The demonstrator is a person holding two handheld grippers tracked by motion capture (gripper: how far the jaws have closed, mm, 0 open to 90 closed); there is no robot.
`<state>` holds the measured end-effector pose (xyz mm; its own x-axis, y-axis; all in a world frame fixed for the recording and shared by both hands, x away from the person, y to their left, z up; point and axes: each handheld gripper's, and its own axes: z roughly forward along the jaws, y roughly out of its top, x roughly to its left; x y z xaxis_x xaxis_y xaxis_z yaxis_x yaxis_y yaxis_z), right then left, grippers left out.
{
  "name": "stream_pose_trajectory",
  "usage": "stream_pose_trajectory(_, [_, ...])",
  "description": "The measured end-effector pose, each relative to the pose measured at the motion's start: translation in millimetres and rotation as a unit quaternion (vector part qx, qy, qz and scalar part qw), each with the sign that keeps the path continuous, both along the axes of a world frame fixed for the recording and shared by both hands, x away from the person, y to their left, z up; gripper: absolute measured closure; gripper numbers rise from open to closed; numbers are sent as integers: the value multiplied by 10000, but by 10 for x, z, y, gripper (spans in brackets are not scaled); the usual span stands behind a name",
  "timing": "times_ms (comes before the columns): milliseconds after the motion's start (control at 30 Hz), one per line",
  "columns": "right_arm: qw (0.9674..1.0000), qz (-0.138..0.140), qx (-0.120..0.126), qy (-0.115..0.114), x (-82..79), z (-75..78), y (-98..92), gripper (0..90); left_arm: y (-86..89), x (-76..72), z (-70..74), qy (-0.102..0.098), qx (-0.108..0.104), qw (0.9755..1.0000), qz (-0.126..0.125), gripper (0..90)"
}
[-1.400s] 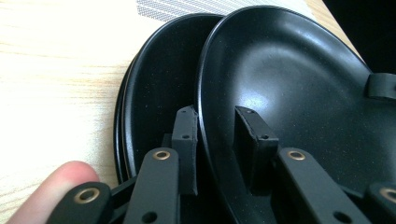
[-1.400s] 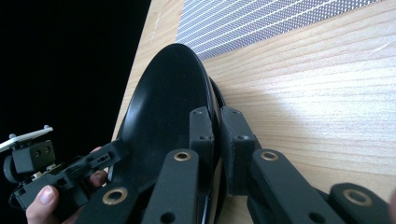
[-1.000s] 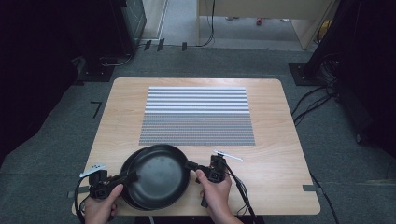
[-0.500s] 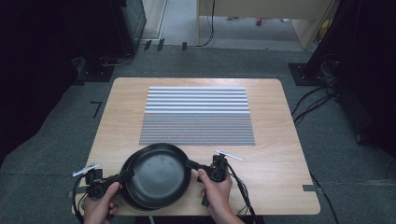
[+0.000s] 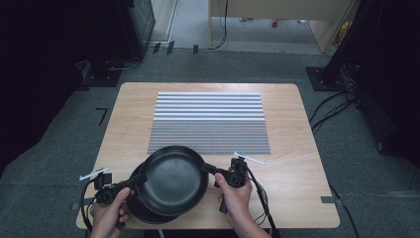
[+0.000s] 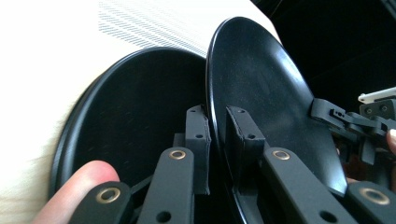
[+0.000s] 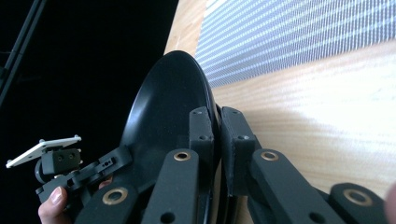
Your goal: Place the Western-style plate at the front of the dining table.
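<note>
Above a second black plate [image 5: 141, 208] at the table's [image 5: 297, 188] near edge, I hold the glossy black plate [image 5: 173, 181] raised; left gripper [image 5: 134, 181] and right gripper [image 5: 209, 169] pinch its opposite rims.

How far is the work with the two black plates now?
Done: both grippers, left gripper and right gripper, are shut on opposite rims of the upper black plate. In hand: it sits offset above the lower plate. Left, probably: carrying it away, perhaps onto the striped mat.

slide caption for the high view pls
Two hand-held grippers, left and right, clamp a black plate above another.
</note>
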<state>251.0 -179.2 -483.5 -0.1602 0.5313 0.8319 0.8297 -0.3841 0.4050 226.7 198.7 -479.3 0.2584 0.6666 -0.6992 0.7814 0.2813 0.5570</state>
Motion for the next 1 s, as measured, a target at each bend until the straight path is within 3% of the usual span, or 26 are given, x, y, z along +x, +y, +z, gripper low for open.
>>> stream_pose_trajectory(333, [9997,-53,48,-214,118,233,-136,842,-133,153,256,-71,-97,9999,-110,803])
stream_pose_trajectory(767, [9987,-224,143,-446,358,555,-366,842,-400,471,722,-351,155,9989,-286,795])
stream_pose_trajectory(1000, [9980,-345,212,-489,535,691,-491,841,-548,669,878,-414,269,9981,-372,785])
